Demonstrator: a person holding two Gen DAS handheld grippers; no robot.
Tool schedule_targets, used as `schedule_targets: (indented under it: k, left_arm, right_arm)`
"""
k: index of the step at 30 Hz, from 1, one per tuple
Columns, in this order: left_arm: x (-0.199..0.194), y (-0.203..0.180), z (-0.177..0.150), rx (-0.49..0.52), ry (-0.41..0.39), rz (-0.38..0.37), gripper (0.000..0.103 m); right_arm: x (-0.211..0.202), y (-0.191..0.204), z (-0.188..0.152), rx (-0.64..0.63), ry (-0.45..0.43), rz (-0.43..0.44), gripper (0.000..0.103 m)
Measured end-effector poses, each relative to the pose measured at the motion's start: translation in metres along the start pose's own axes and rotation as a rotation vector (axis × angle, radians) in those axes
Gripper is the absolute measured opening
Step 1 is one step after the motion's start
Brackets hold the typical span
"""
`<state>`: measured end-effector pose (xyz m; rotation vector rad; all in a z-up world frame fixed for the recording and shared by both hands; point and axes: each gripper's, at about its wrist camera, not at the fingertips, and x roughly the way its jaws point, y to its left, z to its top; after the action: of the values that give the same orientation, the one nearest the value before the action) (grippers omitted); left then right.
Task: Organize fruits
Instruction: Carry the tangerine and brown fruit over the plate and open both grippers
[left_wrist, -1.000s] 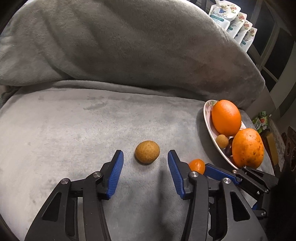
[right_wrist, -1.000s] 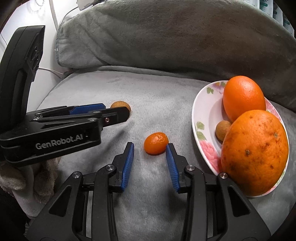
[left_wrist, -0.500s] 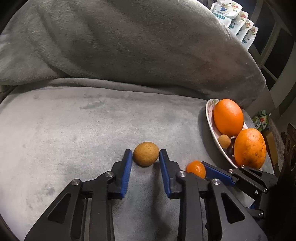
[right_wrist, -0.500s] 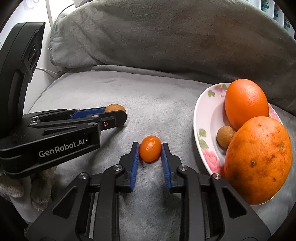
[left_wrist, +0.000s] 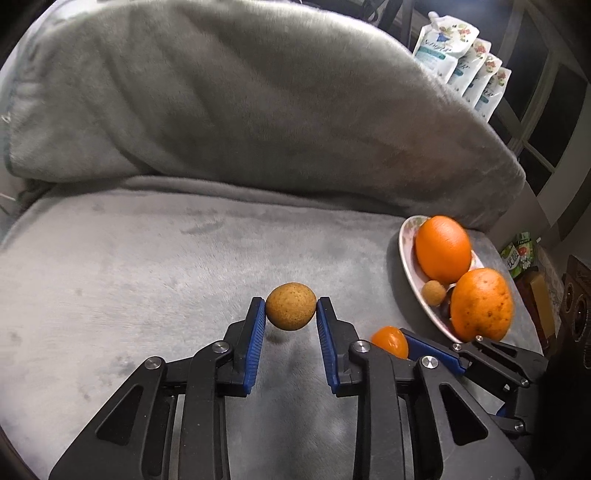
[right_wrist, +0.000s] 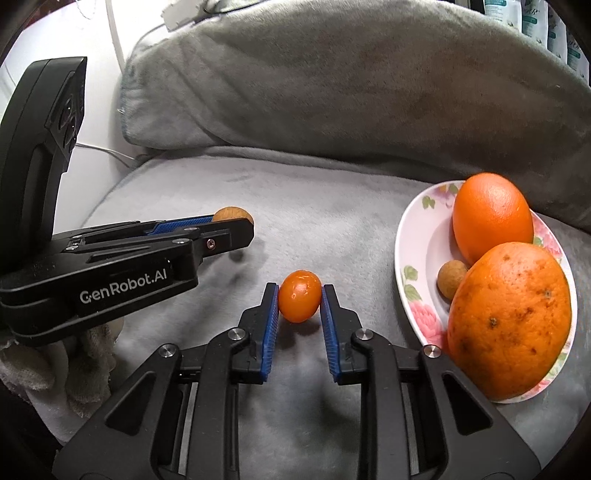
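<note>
Two hand-held claws work side by side over a grey plush blanket (left_wrist: 155, 266).

Left claw (left_wrist: 291, 314): its blue pads are pressed against both sides of a round tan longan (left_wrist: 291, 311), which sits right at the fingertips. The jaws have just been closing, and the fruit is now gripped between them. A small shadow lies on the blanket directly under the fruit, so it appears lifted slightly clear of the fabric. Just to the right of this claw, the tip of the other claw shows, with an orange fruit in it. Farther to the right and a little ahead lies a floral plate (left_wrist: 406, 254).

Right claw (right_wrist: 299, 301): its blue pads are clamped on either side of a small glossy kumquat (right_wrist: 299, 301), held at the fingertips. The kumquat looks to be touching the blanket or only just above it; I cannot tell which. To the left, the left claw reaches in from the side, its black body printed "GenRobot.AI", with the longan at its tip. A hand in a pale knit glove (right_wrist: 55, 369) shows beneath that claw's body.

To the right of the right claw, close by, the plate carries a speckled orange (right_wrist: 509, 328) nearest, a second longan (right_wrist: 452, 278) beside it, and a smooth orange (right_wrist: 493, 221) behind.

Beyond everything, a grey cushion (right_wrist: 351, 81) rises at the back.
</note>
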<state>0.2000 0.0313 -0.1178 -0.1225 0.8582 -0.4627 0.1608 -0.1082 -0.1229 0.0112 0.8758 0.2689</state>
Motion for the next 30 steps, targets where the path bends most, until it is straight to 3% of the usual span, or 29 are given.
schedule_targets:
  k: [14,30]
  left_arm:
    - [-0.04,-0.039,0.009,0.051,-0.091,-0.014,0.027]
    - [-0.041,-0.102,0.015,0.129,-0.109,-0.065,0.027]
  right_arm:
    - [-0.062,-0.006,-0.002,-0.012,-0.094,0.053,0.024]
    - [-0.105,-0.076,0.001,0.064,-0.181,0.013,0.024]
